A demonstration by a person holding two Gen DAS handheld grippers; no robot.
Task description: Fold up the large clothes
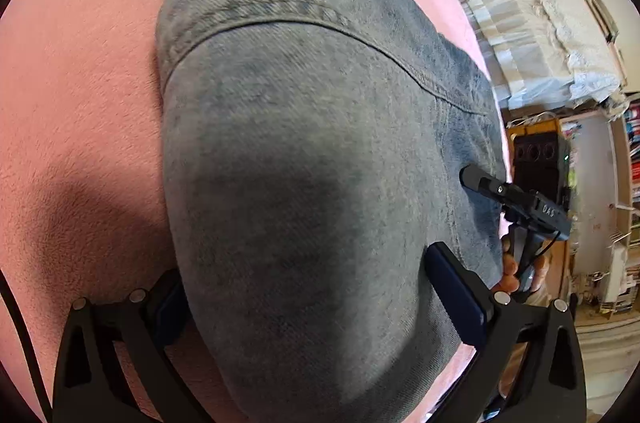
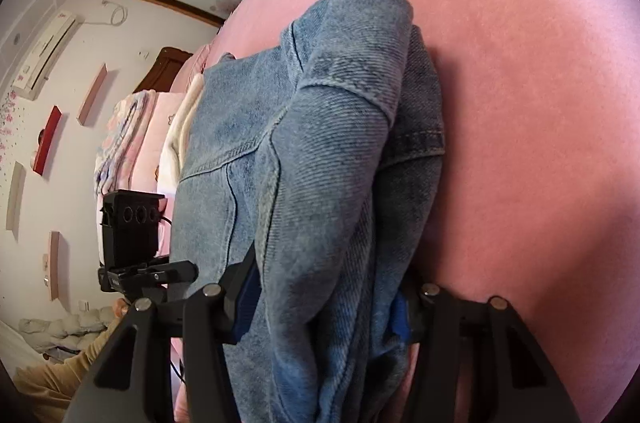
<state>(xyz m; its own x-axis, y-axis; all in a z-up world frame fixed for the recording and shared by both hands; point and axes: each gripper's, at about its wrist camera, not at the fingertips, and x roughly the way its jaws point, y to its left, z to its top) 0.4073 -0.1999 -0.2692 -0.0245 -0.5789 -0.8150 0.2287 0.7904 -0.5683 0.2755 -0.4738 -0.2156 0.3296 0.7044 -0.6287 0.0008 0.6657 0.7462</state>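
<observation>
Right gripper (image 2: pixel 320 307) pinching the faded blue denim jacket (image 2: pixel 320 151) at six o'clock; left gripper (image 1: pixel 316 307) spread; next, lift and fold it.

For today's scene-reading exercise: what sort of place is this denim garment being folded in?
Most likely a home bedroom. The denim garment lies on a pink bedcover, folded bedding is stacked at its far end, and an air conditioner hangs on the wall.
</observation>
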